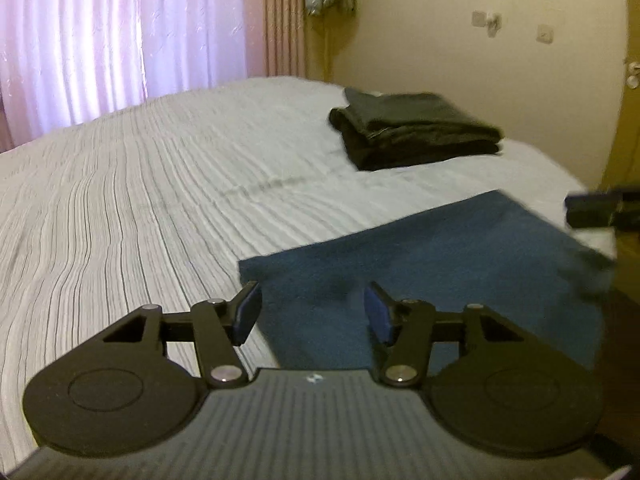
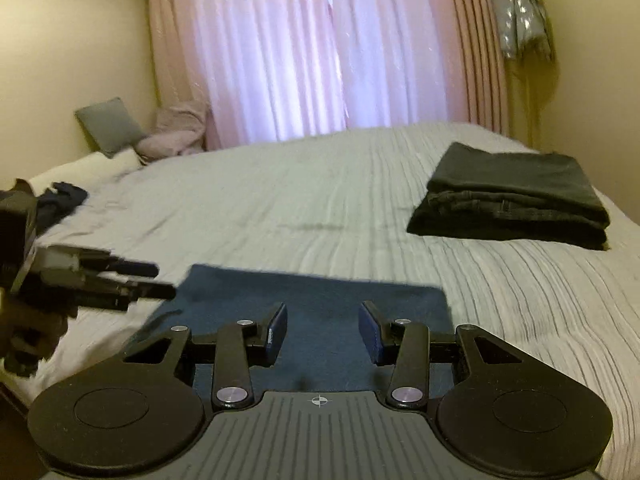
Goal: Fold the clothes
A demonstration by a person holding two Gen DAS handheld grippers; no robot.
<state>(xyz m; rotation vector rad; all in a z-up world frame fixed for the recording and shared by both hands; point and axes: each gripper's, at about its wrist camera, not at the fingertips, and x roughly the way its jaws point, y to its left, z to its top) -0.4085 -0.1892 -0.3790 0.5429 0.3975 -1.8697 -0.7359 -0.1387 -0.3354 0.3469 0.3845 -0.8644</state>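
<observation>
We see a home bedroom: a bed (image 2: pixel 320 200) with striped cover, pink curtains (image 2: pixel 320 48) over the window, pillows (image 2: pixel 110 126) at the head, painted walls.

No readable text, labels, brands or numbers anywhere. Only a small crosshair mark printed on the ribbed plate (image 2: pixel 320 432) behind the fingers (image 2: pixel 276 328) in the right wrist view, and a small blurred white mark at the same spot behind the fingers (image 1: pixel 246 312) in the left wrist view.
</observation>
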